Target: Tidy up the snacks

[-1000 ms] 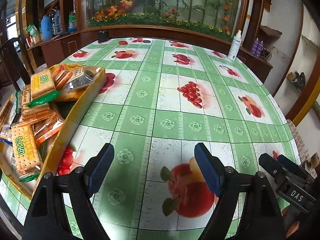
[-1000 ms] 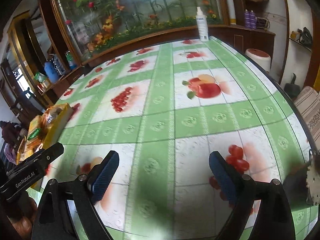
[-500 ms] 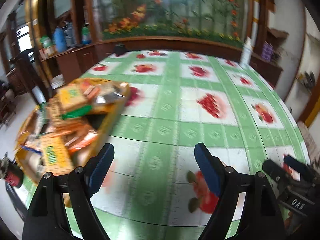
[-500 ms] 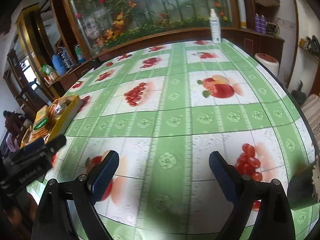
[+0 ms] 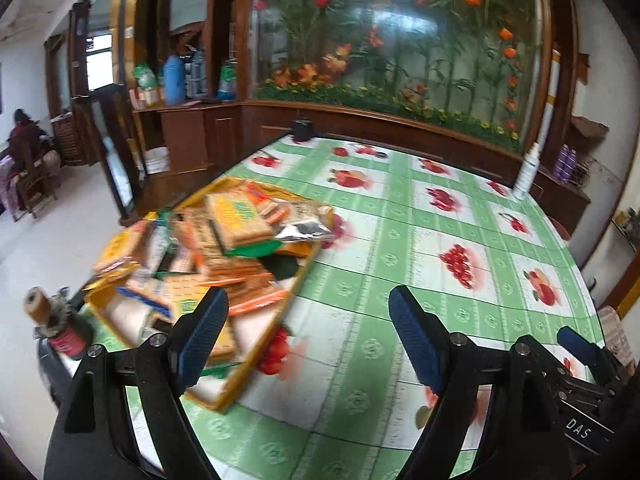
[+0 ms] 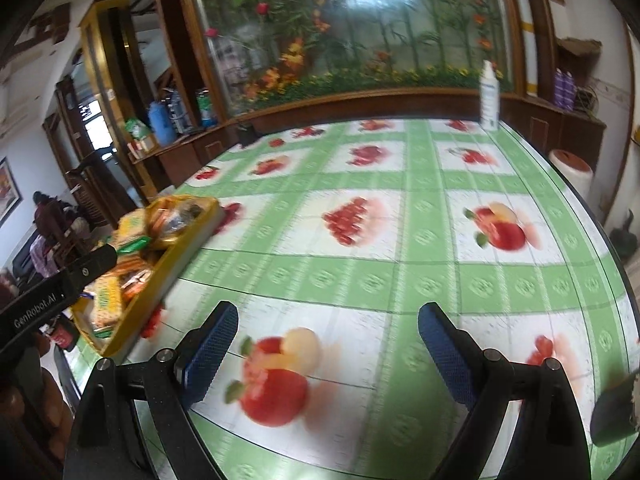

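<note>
The right hand-held gripper (image 6: pixel 324 350) hangs above the tabletop (image 6: pixel 400 264) with jaws wide apart, nothing between them. At far left a yellow tray (image 6: pixel 160 280) holds snacks (image 6: pixel 106 300) — the left hand-held gripper's body crosses in front. A white bottle (image 6: pixel 489 96) stands at the far edge.

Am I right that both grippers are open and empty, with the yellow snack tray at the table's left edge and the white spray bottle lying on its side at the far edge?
Not quite: the white spray bottle stands upright, as the right wrist view shows. The rest holds: the left gripper and right gripper are open and empty, and the yellow snack tray sits at the table's left edge.
</note>
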The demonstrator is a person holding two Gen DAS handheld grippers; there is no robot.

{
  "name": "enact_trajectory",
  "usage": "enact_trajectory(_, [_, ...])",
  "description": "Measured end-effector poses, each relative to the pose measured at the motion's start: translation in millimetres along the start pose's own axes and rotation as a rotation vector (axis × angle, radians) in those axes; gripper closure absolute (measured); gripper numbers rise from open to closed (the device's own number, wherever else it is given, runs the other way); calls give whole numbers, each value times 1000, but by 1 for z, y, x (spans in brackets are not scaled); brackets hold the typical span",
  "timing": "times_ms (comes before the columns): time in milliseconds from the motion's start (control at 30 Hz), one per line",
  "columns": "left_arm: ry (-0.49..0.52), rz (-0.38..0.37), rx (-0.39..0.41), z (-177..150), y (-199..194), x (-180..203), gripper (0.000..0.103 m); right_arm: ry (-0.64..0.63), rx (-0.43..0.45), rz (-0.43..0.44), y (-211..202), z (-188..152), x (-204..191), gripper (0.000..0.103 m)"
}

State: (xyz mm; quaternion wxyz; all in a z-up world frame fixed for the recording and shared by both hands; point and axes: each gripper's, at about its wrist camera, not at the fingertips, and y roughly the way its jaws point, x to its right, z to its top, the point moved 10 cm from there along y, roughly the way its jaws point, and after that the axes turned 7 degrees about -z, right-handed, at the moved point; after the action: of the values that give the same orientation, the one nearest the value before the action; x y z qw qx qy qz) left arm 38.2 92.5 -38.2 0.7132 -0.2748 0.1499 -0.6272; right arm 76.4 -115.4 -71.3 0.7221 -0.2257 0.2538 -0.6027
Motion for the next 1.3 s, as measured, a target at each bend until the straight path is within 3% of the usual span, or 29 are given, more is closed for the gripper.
enact_trajectory(167, [-54, 33, 4, 2, -10, -23, 20, -61, 43, 37, -8, 13, -32, 4])
enact_trajectory(533, [-92, 77, 13, 4, -28, -55, 20, -167, 102, 111, -18, 33, -88, 3])
enact_trajectory(1033, [-109, 146, 172, 32, -81, -110, 17, -278, 130, 223, -16, 37, -161, 2])
enact_trajectory(1300, [-144, 186, 160, 31, -84, -128, 17, -301, 134, 252, -15, 37, -181, 1])
